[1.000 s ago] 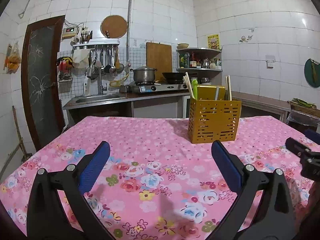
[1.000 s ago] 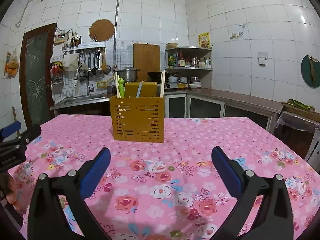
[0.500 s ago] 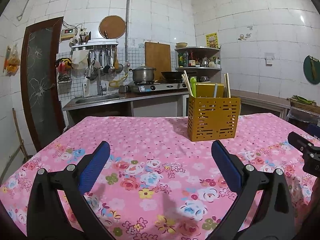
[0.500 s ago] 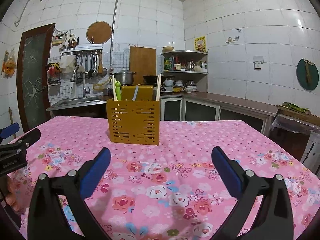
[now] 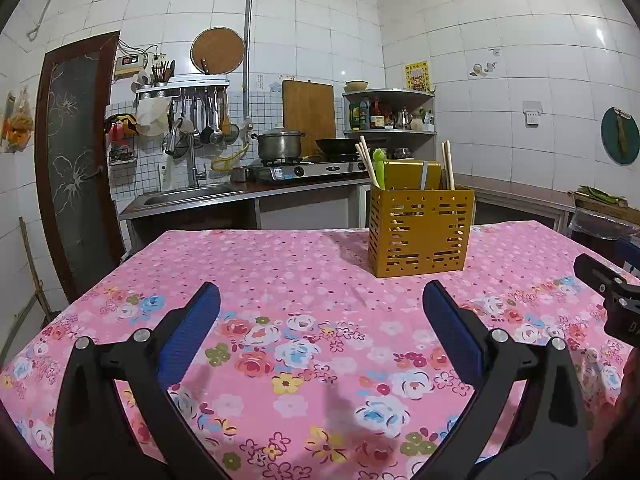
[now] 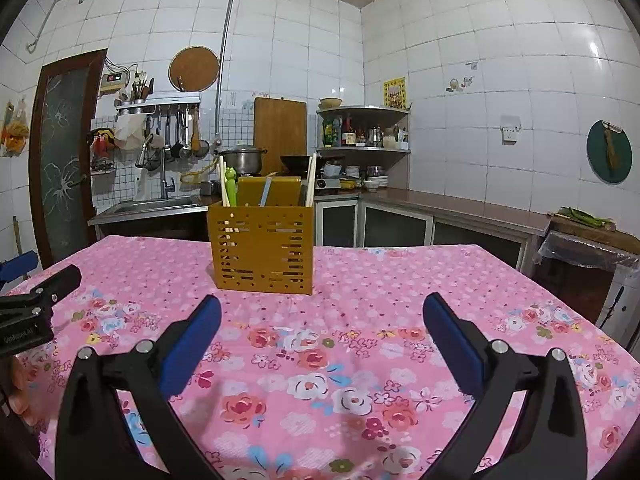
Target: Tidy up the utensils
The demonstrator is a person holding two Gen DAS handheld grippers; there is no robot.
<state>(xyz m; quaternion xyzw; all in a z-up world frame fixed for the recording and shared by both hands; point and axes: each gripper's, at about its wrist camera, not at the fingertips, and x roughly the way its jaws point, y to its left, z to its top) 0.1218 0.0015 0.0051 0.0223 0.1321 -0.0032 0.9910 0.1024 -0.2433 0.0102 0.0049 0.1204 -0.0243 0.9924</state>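
A yellow perforated utensil holder (image 5: 421, 232) stands on the pink floral tablecloth (image 5: 304, 280); it also shows in the right wrist view (image 6: 262, 249). Wooden chopsticks (image 5: 365, 158), a green-handled utensil (image 5: 378, 166) and a pale-handled one stick up from it. My left gripper (image 5: 320, 312) is open and empty, hovering above the cloth in front of and left of the holder. My right gripper (image 6: 320, 314) is open and empty, in front of and right of the holder. Each gripper's tip shows at the edge of the other's view.
Behind the table runs a counter with a sink (image 5: 188, 194), a gas stove with a pot (image 5: 280, 146) and a wok. Hanging utensils (image 5: 200, 120), a cutting board and a corner shelf of bottles (image 5: 380, 110) line the wall. A dark door (image 5: 72, 152) stands left.
Both views have tilted up and pulled back slightly, so the holder sits lower and a little farther away. Both grippers stay open and empty.
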